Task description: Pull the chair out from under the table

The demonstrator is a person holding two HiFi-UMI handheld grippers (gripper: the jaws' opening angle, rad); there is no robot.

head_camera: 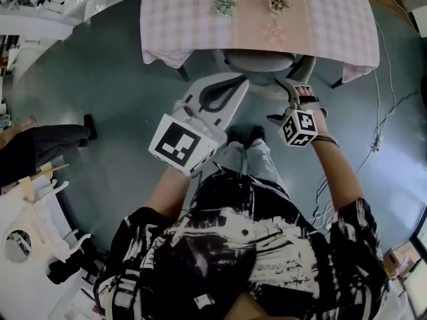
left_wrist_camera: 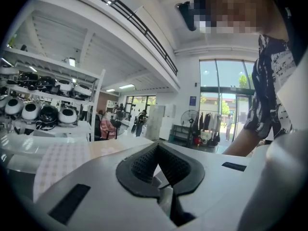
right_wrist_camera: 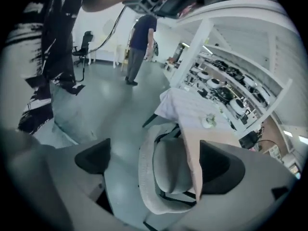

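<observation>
**At the table's near edge: chair tucked in, grippers short of it**

Under the near edge of the table (head_camera: 167, 19) sits the chair (head_camera: 260, 62), its seat partly beneath the overhanging cloth (head_camera: 327, 25). The chair is grey and padded, with a rounded seat cushion and a thick curved back rim, on dark legs. The cloth is pale pink with a fine check and hangs in soft folds at the corners. Two small flower-like ornaments (head_camera: 225, 5) stand on it towards the far side. The floor (head_camera: 113, 79) is smooth, grey-green and slightly glossy.

The left gripper (head_camera: 233, 89) is a broad white shell held centre-left. It reaches forward from a bare forearm, angled far and right towards the chair, with its marker cube nearest the person. In the left gripper view its dark ribbed pads (left_wrist_camera: 144, 165) meet at the tip, with nothing between them. The right gripper (head_camera: 279, 102) is held on an outstretched arm, just near and right of the chair's back rim. Its two dark jaws stand wide apart and hold nothing. The right gripper view frames the chair (right_wrist_camera: 171, 172) and the cloth's edge (right_wrist_camera: 190, 143) between the jaws. Whether a jaw touches the rim cannot be told.

The chair's back faces near, towards the person, and its seat points far, under the table. The curved back rim runs left to right along the table's edge.
</observation>
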